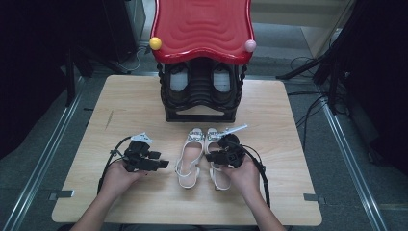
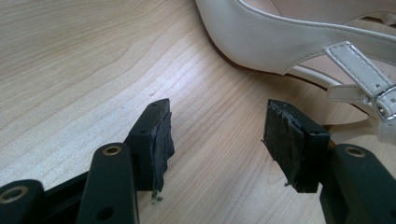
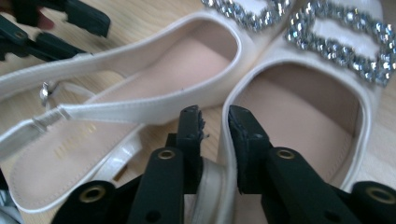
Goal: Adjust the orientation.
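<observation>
We see two white slingback shoes with rhinestone buckles lying side by side on the pale wooden tabletop [image 1: 144, 103]. Our right tongs [image 3: 215, 122] straddle the inner wall of the right shoe [image 3: 299, 107], pads not pressing. Our left tongs [image 2: 217, 133] stand released beside the left shoe [image 2: 289, 42].

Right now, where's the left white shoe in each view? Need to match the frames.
High view: left shoe lies at table centre, left of its twin, in front of the red-roofed rack.
Left gripper view: its heel and buckled strap fill the upper right, beyond the open fingers.
Right gripper view: it runs across the left and middle, toe toward the top.
Shared landmark: the strap buckle at its heel.
</observation>
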